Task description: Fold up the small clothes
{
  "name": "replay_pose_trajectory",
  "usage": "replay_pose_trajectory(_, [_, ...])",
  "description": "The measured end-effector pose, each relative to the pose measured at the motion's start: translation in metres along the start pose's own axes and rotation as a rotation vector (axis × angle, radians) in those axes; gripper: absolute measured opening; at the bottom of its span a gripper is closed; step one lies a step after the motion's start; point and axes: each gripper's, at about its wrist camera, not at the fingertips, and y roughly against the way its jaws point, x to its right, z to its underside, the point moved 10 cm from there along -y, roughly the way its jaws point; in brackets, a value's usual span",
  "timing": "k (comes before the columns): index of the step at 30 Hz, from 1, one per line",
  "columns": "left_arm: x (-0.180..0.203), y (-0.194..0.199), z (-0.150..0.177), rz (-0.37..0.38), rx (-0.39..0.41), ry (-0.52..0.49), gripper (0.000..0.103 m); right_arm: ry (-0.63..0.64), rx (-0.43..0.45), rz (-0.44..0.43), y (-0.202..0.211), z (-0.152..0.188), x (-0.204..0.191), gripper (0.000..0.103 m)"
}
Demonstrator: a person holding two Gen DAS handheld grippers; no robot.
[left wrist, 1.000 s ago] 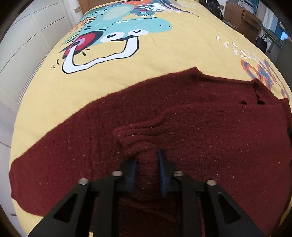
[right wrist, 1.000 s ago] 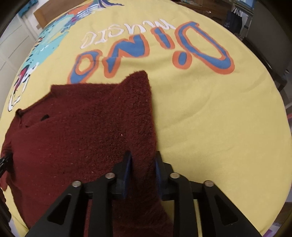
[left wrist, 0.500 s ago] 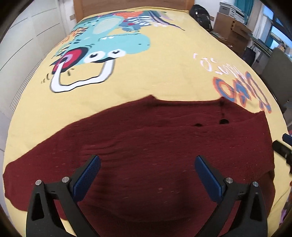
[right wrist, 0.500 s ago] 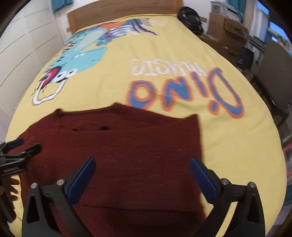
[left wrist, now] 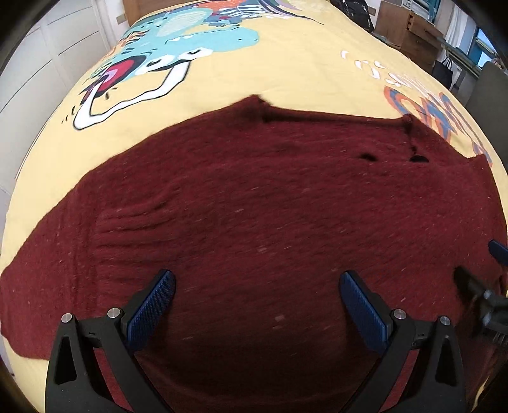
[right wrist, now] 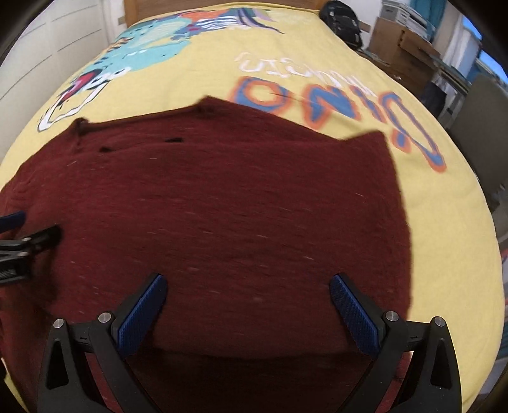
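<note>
A dark red knitted sweater (left wrist: 254,206) lies spread across a yellow bedspread (left wrist: 285,73), its lower part folded up over the body. A sleeve reaches out to the left in the left wrist view. My left gripper (left wrist: 257,286) hovers over the sweater's near part, jaws wide open, nothing between the blue pads. In the right wrist view the same sweater (right wrist: 222,206) fills the middle, and my right gripper (right wrist: 247,289) stands wide open above it, holding nothing. The other gripper's tip shows at the edge of each view.
The bedspread (right wrist: 317,54) bears a teal dinosaur print (left wrist: 190,41) and blue-orange lettering (right wrist: 333,98). Cardboard boxes (right wrist: 403,41) and a black bag (right wrist: 343,19) stand beyond the bed on the right. White cupboard doors (left wrist: 47,63) run along the left.
Both grippers were shut on bunched folds of the sweater; both have let go and opened wide. The cloth has settled flat, and both hands have drawn back from it.
</note>
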Motion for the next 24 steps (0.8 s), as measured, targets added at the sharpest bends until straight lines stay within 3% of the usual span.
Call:
replay_pose_trajectory(5, [-0.024, 0.001, 0.012, 0.016, 0.001, 0.030, 0.102, -0.045, -0.002, -0.001, 0.002, 0.007, 0.031, 0.102])
replay_pose_trajectory(11, [-0.021, 0.004, 0.016, 0.038, -0.001, 0.003, 0.102, -0.011, -0.004, 0.003, -0.003, 0.012, 0.027, 0.102])
replay_pose_trajectory(16, [-0.030, 0.029, 0.024, 0.086, -0.015, 0.026, 0.102, -0.007, 0.008, -0.045, 0.033, 0.010, 0.017, 0.102])
replay_pose_trajectory(20, [-0.071, 0.062, 0.034, 0.079, 0.043, 0.141, 0.102, -0.009, 0.031, -0.083, 0.067, 0.014, 0.009, 0.102])
replay_pose_trajectory(24, [-0.141, 0.084, 0.062, -0.018, 0.042, 0.272, 0.102, -0.012, 0.048, -0.085, 0.093, 0.027, 0.004, 0.102])
